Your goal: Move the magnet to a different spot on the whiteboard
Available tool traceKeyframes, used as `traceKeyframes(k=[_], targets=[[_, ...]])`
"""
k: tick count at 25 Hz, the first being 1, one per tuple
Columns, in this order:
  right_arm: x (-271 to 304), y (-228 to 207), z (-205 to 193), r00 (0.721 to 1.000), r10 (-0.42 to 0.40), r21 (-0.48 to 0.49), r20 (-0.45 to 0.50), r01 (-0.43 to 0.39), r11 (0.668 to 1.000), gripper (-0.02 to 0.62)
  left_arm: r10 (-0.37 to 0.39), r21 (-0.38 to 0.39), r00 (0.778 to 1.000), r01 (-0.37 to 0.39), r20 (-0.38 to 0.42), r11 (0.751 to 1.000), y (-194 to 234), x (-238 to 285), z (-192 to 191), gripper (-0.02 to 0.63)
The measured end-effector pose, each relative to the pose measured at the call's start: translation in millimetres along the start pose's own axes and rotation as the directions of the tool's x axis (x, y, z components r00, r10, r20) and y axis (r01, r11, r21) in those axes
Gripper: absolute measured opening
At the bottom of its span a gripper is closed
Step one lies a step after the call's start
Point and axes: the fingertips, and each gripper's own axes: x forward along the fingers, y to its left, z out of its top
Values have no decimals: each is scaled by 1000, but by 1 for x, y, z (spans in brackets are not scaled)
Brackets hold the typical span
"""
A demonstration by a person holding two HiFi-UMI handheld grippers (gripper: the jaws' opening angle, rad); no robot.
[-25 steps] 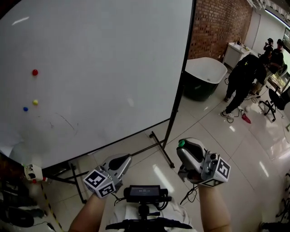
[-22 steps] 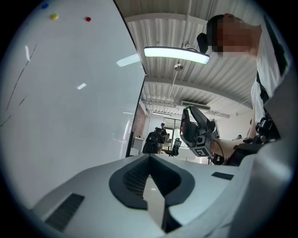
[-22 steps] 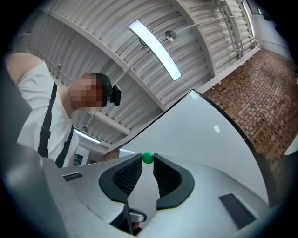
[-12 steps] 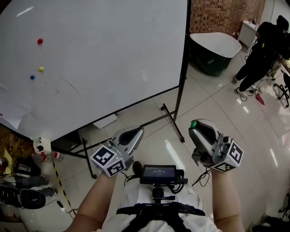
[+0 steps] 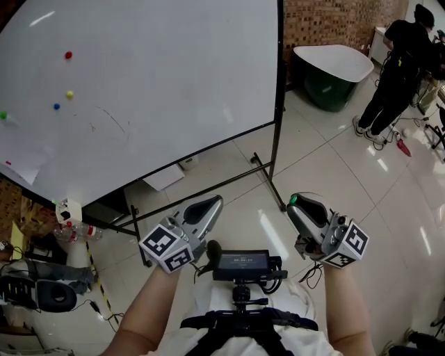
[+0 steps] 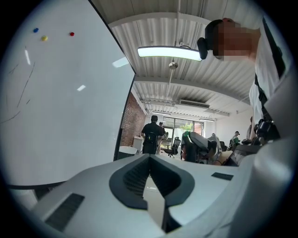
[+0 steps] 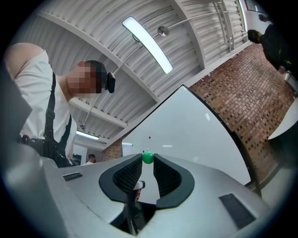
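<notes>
- the right gripper (image 5: 295,202), grey with black ribbed pads, has a small green ball magnet (image 5: 294,200) pinched at the very tips of its jaws. the jaws stand only as far apart as the ball is wide, with a pad pressing on each side of it.
- the green ball magnet is off the board, held in the air over the glossy white tiled floor (image 5: 389,208), well apart from the large white whiteboard (image 5: 174,83) on its black metal stand.
- the left gripper (image 5: 212,202) has its jaws closed tip to tip, with nothing between them. it is held low, beside the right gripper and in front of the person's body.
- a small black screen device (image 5: 240,264) sits on a chest mount between the two grippers.
- on the left part of the whiteboard sit a small red round magnet (image 5: 68,55), a yellow one (image 5: 69,94) below it, and a blue one (image 5: 56,107) just beside the yellow.
- another green dot (image 5: 3,115) shows at the picture's far left edge, and faint pen marks lie right of the three magnets.
- beyond the board's right edge stands a white tub with a dark green outside (image 5: 334,69), before a red brick wall (image 5: 327,21).
- a person in black clothes (image 5: 400,62) stands near the tub, back turned.
</notes>
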Motion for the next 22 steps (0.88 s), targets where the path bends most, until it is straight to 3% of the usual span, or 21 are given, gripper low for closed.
traceKeyframes(k=[8, 15, 22], targets=[[-8, 14, -20, 1000, 6, 27, -18, -6, 1000, 103, 17, -13, 1000, -17, 7, 1000, -9, -16, -3, 31], [-5, 20, -26, 1000, 2, 28, -22, -2, 1000, 103, -51, -21, 997, 52, 57, 998, -20, -23, 5, 32], [-11, 17, -28, 1000, -11, 28, -10, 11, 1000, 103, -35, -6, 999, 36, 33, 999, -20, -22, -1, 32]])
